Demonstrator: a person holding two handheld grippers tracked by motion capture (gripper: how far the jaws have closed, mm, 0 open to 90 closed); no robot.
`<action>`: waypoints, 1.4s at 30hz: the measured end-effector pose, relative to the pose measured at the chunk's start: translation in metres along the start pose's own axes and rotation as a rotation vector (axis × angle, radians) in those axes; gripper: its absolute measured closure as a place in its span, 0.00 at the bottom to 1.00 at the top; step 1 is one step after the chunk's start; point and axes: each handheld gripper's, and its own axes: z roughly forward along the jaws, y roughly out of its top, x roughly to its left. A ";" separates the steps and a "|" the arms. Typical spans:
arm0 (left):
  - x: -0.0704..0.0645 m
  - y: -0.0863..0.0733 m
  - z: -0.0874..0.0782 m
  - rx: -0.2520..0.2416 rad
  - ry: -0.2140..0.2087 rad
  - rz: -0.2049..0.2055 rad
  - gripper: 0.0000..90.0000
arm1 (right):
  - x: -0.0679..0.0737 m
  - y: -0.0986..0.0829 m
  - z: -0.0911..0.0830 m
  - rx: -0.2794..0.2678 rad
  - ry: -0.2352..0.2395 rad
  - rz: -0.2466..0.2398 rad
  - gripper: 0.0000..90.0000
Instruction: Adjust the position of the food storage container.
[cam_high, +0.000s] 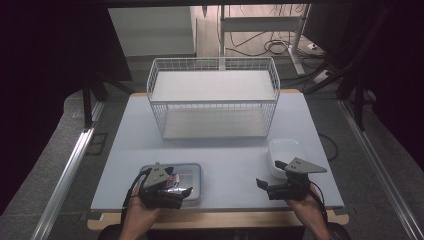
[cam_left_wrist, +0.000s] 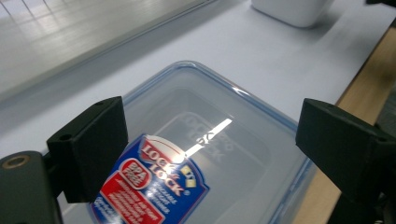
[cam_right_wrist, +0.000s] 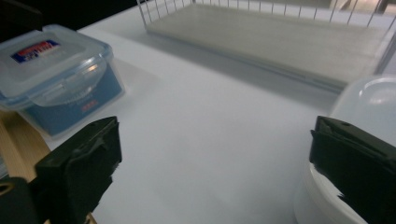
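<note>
Two hand-held grippers spread | left over clear rectangular plastic container; right beside rounded white tub

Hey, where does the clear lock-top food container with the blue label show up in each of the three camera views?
High view: the container sits at the table's near edge, left of centre, under the left gripper.
Left gripper view: container close up between the open jaws, lid label at the bottom.
Right gripper view: container at upper left.
Shared landmark: the white wire basket at the table's far side.
</note>
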 end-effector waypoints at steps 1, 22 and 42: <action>0.000 0.000 0.000 0.000 0.000 0.000 0.11 | -0.001 0.000 0.001 0.009 0.002 0.003 0.04; -0.002 0.000 -0.002 0.003 0.027 0.013 0.08 | -0.012 0.017 0.004 0.130 -0.054 -0.015 0.20; -0.004 0.001 -0.003 0.027 0.060 0.029 0.10 | -0.038 0.051 0.039 0.293 -0.078 -0.084 0.99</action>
